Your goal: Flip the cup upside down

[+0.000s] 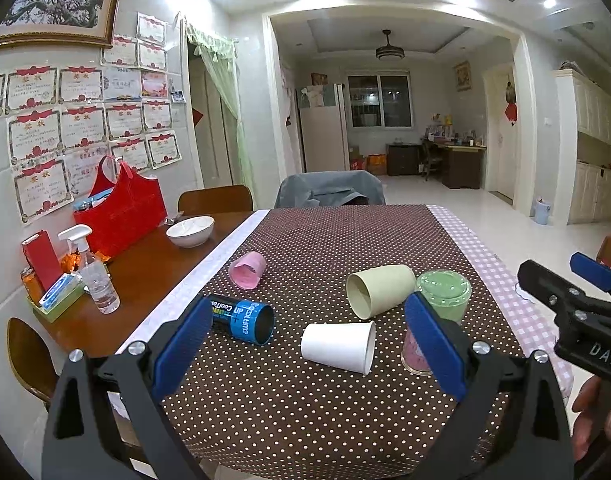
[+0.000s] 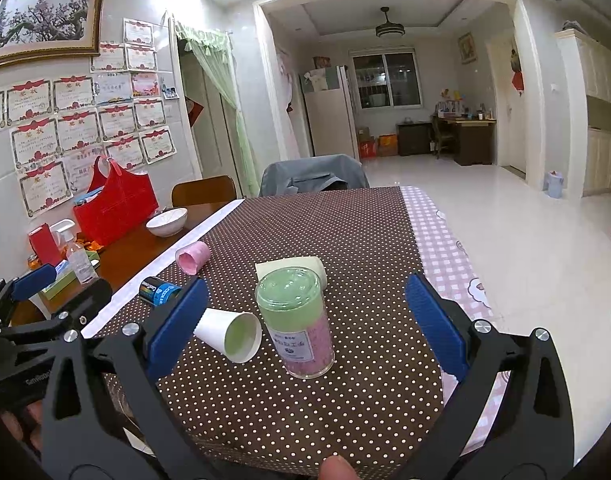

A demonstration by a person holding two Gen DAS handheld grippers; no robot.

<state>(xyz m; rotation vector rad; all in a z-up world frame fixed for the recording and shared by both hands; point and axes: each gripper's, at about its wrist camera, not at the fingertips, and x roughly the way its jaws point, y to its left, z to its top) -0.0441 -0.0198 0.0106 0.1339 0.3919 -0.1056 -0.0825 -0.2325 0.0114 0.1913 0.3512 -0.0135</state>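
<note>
A: Which step was it?
B: Approach, I judged. The left tool (image 1: 305,332) was spread, empty, above the table (image 1: 345,232); the white cup (image 1: 339,346) lay sideways between its fingers.
A: The right tool (image 2: 305,320)?
B: Released too. Next: close on the cup.

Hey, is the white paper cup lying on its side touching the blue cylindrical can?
Apart. The left wrist view shows dotted tablecloth plainly between the white paper cup and the blue cylindrical can.
</note>
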